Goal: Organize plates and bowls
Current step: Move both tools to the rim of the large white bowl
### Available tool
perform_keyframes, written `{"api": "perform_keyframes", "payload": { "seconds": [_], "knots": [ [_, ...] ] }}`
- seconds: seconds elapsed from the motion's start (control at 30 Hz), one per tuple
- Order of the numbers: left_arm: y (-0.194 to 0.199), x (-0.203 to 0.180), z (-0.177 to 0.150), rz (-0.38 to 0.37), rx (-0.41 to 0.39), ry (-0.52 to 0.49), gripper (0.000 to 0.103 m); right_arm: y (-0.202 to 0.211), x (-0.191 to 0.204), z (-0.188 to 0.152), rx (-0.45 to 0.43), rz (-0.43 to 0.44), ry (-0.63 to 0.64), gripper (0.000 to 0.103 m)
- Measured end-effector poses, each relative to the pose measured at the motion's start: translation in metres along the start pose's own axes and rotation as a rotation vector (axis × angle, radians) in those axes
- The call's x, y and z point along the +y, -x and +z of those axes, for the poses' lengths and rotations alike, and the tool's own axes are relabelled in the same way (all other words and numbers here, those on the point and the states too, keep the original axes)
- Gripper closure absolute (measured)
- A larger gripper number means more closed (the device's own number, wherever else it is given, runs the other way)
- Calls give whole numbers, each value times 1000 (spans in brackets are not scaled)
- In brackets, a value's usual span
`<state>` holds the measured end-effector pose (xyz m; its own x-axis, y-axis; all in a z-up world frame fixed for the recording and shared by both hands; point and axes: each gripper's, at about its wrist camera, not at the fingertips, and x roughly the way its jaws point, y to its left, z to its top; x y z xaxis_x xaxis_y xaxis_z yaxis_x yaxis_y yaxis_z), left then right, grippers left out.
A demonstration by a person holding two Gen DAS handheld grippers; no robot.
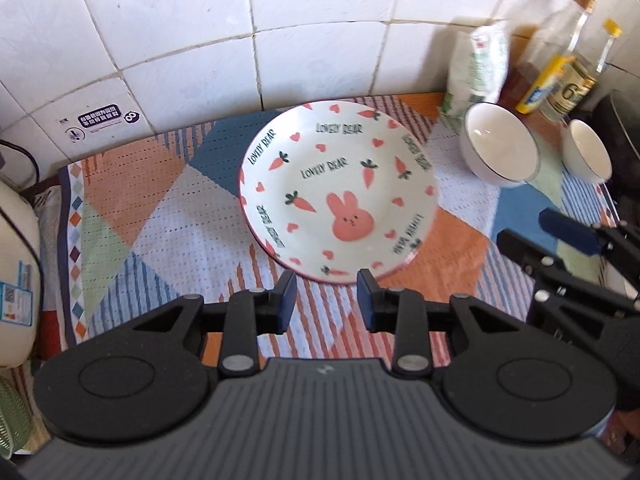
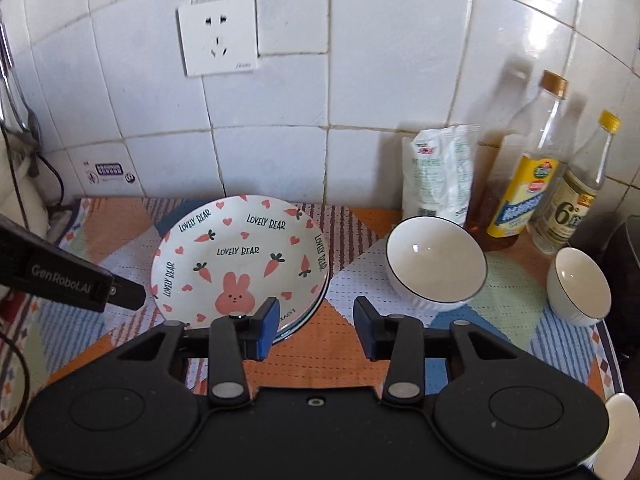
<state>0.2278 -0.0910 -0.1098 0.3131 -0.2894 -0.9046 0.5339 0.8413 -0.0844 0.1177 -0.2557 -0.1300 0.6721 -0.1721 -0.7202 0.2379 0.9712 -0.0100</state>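
Worktop [image 2: 340, 344] spread with a patchwork cloth [image 1: 132, 184] in orange, blue, green and striped panels, set against a white tiled wall [image 2: 360, 60].

Rabbit-print plate [image 1: 338, 192] near the middle of the cloth, marked "LOVELY BEAR" with carrots and hearts; from the right wrist view, seen as the top of a small stack, the edges of other plates showing under its near right rim.

Larger white bowl [image 2: 436, 264] to the right of the plates, apart from them, upright and dark-rimmed. Smaller white bowl [image 2: 580, 284] further right, near the cloth's edge, also apart. Another white rounded rim at the bottom right corner of the right wrist view, too cut off to name.

Left gripper [image 1: 327, 300] just short of the plate's near rim, jaws parted at a middling gap, holding nothing, blue pads on either side of open cloth. Right gripper [image 2: 316, 328] above the cloth between the plates and the larger bowl, jaws likewise apart and empty, left pad overlapping the stack's near right edge in view; contact not discernible.

Behind the bowls, against the wall: a white-and-green pouch [image 2: 438, 172], a yellow-labelled bottle [image 2: 528, 176] and a clear bottle marked "6" [image 2: 576, 200]. Wall socket [image 2: 218, 34] above the plates, with a cord running up from it.
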Motion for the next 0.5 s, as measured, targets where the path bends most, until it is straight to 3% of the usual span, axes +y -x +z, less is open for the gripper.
{"api": "perform_keyframes", "payload": {
  "seconds": [0.23, 0.3, 0.37, 0.5],
  "knots": [
    [43, -36, -24, -19, -28, -80, 52, 50, -19, -13, -59, -8, -30, 42],
    [53, -47, -30, -24, -34, -101, 48, 62, -23, -17, -68, -15, -42, 32],
    [62, -58, -36, -24, -39, -123, 41, 74, -28, -22, -74, -27, -52, 31],
    [77, -86, -48, -58, -51, -218, 41, 96, -42, -33, -79, -12, -49, 31]
  ]
}}
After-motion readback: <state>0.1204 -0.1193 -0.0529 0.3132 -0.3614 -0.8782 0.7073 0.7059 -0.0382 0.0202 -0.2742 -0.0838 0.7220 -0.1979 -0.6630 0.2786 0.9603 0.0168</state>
